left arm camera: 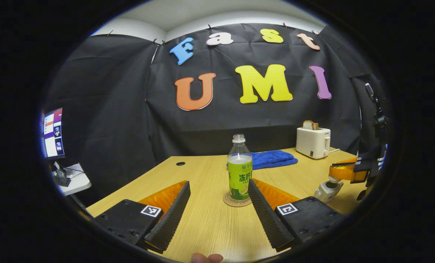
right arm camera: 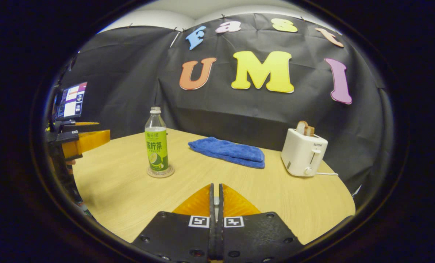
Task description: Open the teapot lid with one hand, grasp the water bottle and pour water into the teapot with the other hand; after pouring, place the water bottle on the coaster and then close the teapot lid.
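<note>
**Mia:** Where is the clear plastic water bottle with the green label (left arm camera: 239, 171)?

**Ben:** It stands up straight in the middle of the left gripper view. It sits on a small round brown coaster (left arm camera: 229, 201) on the pale wooden surface (left arm camera: 210, 223). It has no cap on.

**Mia:** What is the left gripper (left arm camera: 218, 182) doing?

**Ben:** Its jaws are wide apart. They hold nothing. The bottle shows just past them, and the right-hand finger tip crosses the bottle's bottom corner in the picture. I cannot tell if they touch.

**Mia:** And the right gripper (right arm camera: 216, 186)?

**Ben:** In the right gripper view its jaws are together, low in the middle. A tiny white bit shows in the slit between them. I cannot tell what it is.

**Mia:** Where is the small white teapot (left arm camera: 328, 190)?

**Ben:** At the right edge of the left gripper view. The right gripper is just above it there and hides its top.

**Mia:** What else is there?

**Ben:** A folded blue cloth (right arm camera: 228, 150) lies in the middle of the right gripper view. A white toaster (right arm camera: 303, 153) with a slice of bread (right arm camera: 304, 128) in it is on the right.
</note>
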